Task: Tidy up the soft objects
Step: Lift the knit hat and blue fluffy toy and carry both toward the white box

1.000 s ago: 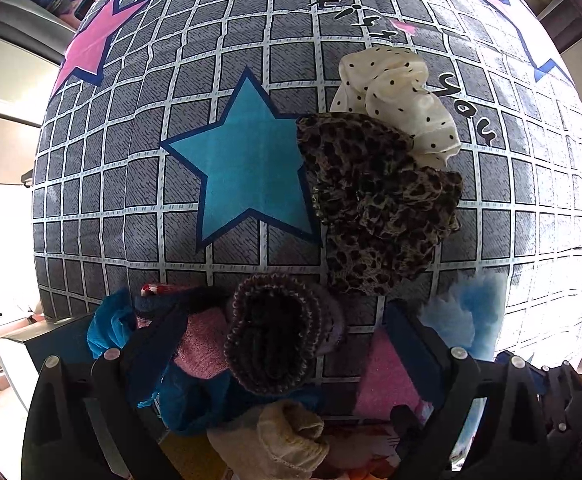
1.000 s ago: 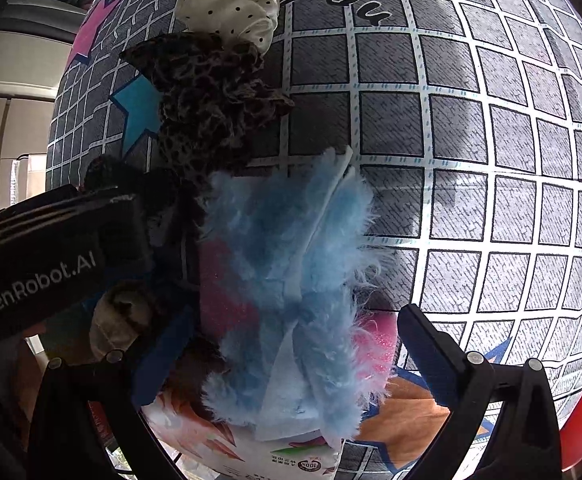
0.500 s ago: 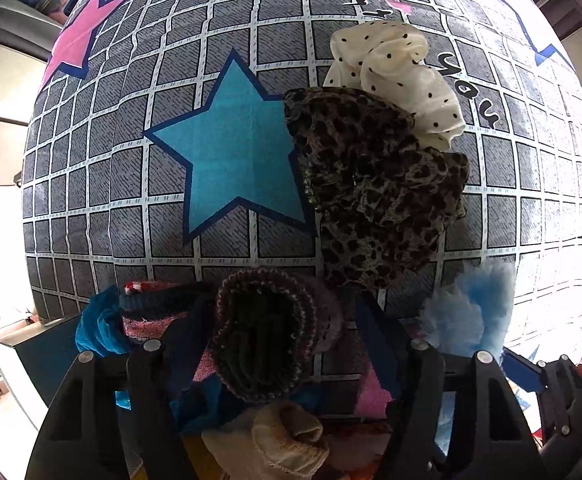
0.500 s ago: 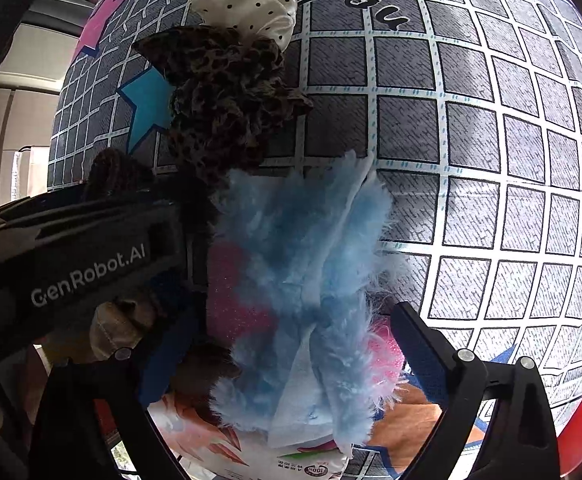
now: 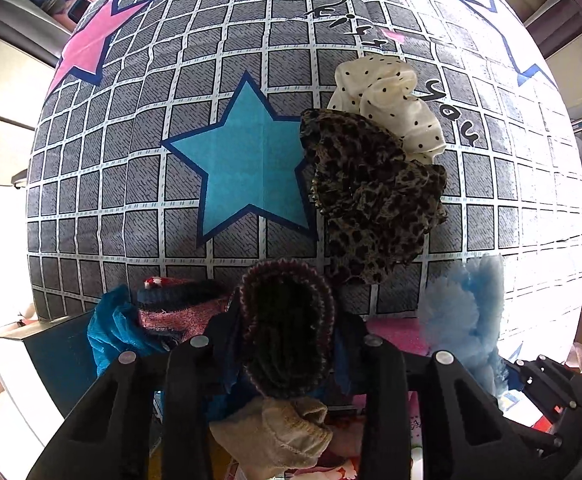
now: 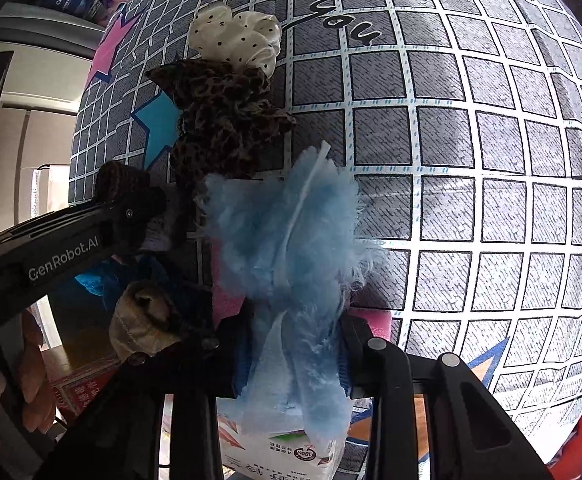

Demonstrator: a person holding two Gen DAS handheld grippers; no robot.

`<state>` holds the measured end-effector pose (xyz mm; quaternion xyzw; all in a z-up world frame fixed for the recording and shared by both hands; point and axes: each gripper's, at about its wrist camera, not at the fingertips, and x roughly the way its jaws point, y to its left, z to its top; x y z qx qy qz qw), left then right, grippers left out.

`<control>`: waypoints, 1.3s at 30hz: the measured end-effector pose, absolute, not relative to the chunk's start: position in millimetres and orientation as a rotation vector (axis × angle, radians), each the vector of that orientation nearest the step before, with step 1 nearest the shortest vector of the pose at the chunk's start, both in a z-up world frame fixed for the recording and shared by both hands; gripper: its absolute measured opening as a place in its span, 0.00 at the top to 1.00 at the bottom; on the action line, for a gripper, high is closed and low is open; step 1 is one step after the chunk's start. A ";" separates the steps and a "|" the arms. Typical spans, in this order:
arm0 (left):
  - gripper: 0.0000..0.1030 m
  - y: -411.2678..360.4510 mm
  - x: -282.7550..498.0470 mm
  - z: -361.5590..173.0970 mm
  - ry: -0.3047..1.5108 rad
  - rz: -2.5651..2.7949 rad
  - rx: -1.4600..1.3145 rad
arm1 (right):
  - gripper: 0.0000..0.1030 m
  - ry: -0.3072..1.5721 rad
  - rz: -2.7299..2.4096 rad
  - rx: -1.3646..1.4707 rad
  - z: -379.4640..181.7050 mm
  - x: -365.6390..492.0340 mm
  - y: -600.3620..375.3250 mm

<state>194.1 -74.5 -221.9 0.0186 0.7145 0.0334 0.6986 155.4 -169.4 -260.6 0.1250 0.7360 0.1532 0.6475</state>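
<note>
Your left gripper (image 5: 287, 344) is clamped on the dark knit sock (image 5: 287, 328), right between the tongs at 6 o'clock. The leopard scrunchie (image 5: 375, 196) lies on the grid bedsheet (image 5: 131, 184) at 1 o'clock. Your right gripper (image 6: 291, 344) pinches the fluffy blue sock (image 6: 287, 248), which rises toward 12 o'clock.

my left gripper (image 5: 287, 344) is clamped on a dark knit piece (image 5: 287, 328) with a reddish rim, at the near edge of a grey checked bedspread (image 5: 131, 184). just past it lies a leopard-print scrunchie (image 5: 375, 196), its far side touching a cream dotted scrunchie (image 5: 391, 104). a teal star (image 5: 247, 176) is printed to their left. fluffy blue fabric (image 5: 467, 316) sits at my right, teal cloth (image 5: 111, 328) and a pink-red knit (image 5: 175, 312) at my left, a beige sock (image 5: 279, 436) beneath.
</note>
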 end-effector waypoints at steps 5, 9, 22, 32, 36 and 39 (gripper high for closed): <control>0.62 -77.1 185.4 -202.1 1.554 0.080 0.036 | 0.66 1.651 0.349 0.307 -246.3 157.4 -178.3; 0.62 -77.3 180.1 -183.2 1.524 0.079 0.057 | 0.66 1.635 0.340 0.324 -238.2 154.9 -184.7; 0.62 -89.4 141.7 -125.0 1.448 -0.010 0.050 | 0.66 1.582 0.320 0.336 -202.6 131.0 -205.6; 0.62 -109.2 96.3 -105.4 1.422 -0.126 0.088 | 0.66 1.579 0.273 0.321 -189.8 94.3 -216.8; 0.62 -112.0 74.4 -98.8 1.420 -0.177 0.097 | 0.66 1.588 0.269 0.307 -186.1 76.4 -213.9; 0.62 -114.1 55.4 -93.7 1.410 -0.213 0.121 | 0.66 1.596 0.270 0.294 -183.2 61.2 -209.4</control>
